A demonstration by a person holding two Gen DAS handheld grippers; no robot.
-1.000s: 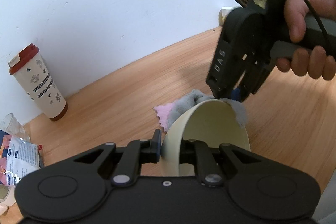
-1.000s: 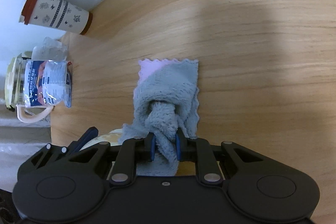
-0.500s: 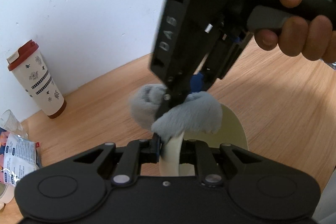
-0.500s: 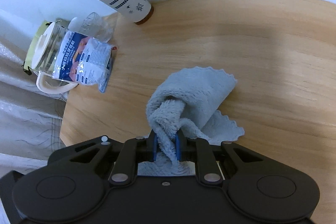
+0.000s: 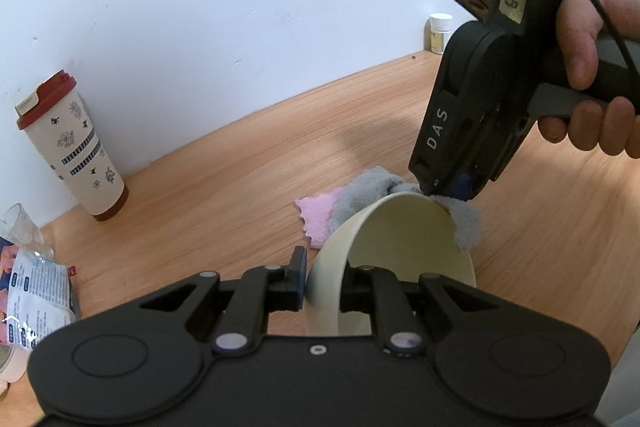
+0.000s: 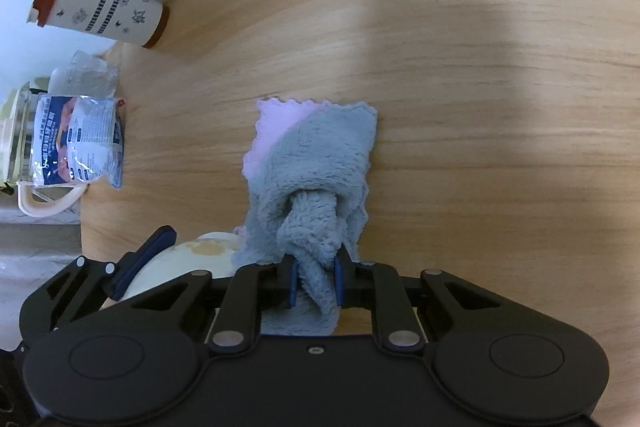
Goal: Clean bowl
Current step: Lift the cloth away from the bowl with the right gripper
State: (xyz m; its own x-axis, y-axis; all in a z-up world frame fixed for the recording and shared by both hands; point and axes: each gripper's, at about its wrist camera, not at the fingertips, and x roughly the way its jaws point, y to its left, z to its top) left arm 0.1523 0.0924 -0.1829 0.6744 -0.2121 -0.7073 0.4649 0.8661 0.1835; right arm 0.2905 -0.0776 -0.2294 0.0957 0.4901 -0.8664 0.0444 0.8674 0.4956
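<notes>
My left gripper is shut on the rim of a cream bowl, held tilted on edge over the wooden table. My right gripper is shut on a grey and pink fluffy cloth. In the left wrist view the right gripper presses the cloth against the bowl's far rim, with grey cloth hanging over the edge. In the right wrist view the bowl shows at the lower left, with the left gripper's blue finger on it.
A white tumbler with a red lid stands by the wall at the left. A snack packet and a glass pitcher lie at the table's left edge. A small white jar stands far back.
Half a second ago the right gripper was up close over the bowl with the cloth bunched; it has swung back so the cloth rests at the bowl's far rim and on the table.
</notes>
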